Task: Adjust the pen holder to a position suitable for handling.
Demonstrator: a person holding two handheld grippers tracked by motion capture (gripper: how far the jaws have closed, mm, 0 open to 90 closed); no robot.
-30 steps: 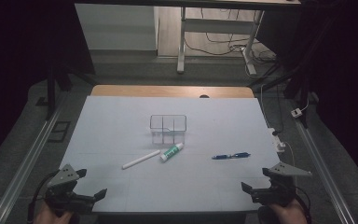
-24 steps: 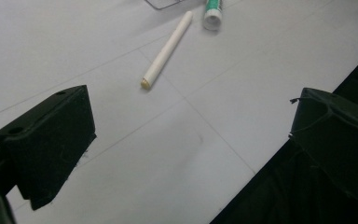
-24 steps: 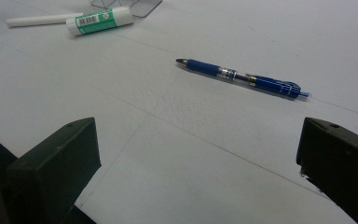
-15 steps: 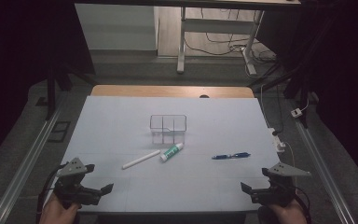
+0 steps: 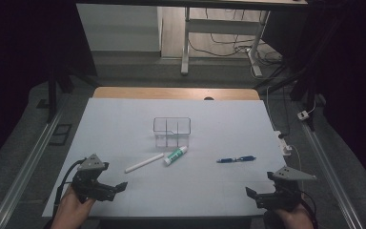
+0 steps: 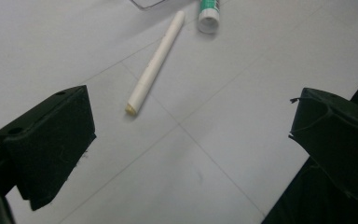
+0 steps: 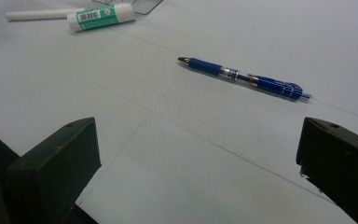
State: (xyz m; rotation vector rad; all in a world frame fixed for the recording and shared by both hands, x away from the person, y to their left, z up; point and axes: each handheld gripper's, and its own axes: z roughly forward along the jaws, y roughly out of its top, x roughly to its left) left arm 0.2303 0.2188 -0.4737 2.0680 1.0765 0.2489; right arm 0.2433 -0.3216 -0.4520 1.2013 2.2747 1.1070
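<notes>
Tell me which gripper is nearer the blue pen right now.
Right. The right gripper sits just below the blue pen, jaws open toward it. The left gripper is far across the table, near the white stick.

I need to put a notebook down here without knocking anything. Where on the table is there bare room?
The far strip behind the clear organizer is bare, as are the table's left and right flanks. The near edge between the two hand-held grippers is bare too. The middle is crowded: white stick, glue stick, blue pen.
</notes>
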